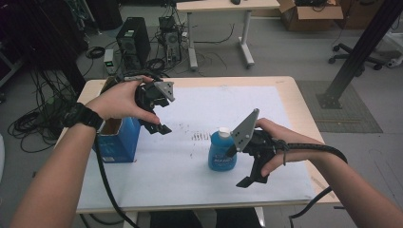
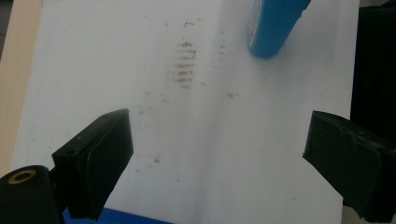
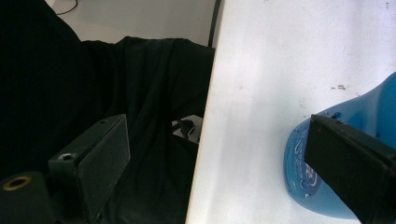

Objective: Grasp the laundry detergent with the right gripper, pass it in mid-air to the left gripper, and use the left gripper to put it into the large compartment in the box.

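A blue bottle [image 1: 222, 151] with a white cap stands upright on the white sheet [image 1: 199, 114] near the table's front middle. My right gripper [image 1: 254, 179] hovers just right of it, tilted toward the table's near edge. In the right gripper view the right gripper [image 3: 217, 126] is open and the bottle [image 3: 369, 116] lies behind the right-hand jaw, outside the gap. My left gripper [image 1: 159, 127] is held above the sheet beside a blue box [image 1: 116, 140]. From its own camera the left gripper [image 2: 219, 126] is open wide over bare paper, with the bottle [image 2: 275, 23] far ahead.
The blue box is open at the top and sits at the table's left edge. Dark smudge marks [image 1: 199, 136] stain the sheet between the grippers. The person's dark clothing [image 3: 116, 84] lies past the table's near edge. Cables trail from both grippers.
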Motion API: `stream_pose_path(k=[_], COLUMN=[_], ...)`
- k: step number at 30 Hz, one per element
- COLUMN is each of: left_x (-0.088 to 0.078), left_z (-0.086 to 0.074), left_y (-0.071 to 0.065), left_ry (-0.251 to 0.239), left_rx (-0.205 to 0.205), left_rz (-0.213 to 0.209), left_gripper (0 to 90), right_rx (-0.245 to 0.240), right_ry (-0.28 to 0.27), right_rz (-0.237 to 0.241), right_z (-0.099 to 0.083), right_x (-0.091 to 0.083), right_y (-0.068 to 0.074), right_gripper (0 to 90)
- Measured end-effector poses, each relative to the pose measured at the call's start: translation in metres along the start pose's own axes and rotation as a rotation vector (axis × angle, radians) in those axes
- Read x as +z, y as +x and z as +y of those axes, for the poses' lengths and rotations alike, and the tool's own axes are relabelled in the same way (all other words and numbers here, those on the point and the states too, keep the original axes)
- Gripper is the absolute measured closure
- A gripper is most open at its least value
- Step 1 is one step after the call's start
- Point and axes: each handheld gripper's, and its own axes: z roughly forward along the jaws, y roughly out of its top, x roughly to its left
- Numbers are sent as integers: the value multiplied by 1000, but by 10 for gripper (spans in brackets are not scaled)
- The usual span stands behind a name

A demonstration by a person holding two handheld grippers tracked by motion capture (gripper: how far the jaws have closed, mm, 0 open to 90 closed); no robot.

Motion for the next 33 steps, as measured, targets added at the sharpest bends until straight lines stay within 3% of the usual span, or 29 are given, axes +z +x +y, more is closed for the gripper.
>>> stream_pose_path(k=[8, 22, 33], left_x=[-5, -3, -5], left_z=[1, 1, 1], left_y=[0, 2, 0], left_ry=[-1, -1, -1], left_rx=[0, -5, -20], left_rz=[5, 9, 14], left_gripper=[84, 76, 78], right_rx=[-7, -38, -64], right_ry=[2, -42, -151], right_rz=[3, -6, -2], right_z=[3, 7, -1], right_x=[-2, -14, -33], right_y=[2, 2, 0], right_gripper=[69, 68, 68])
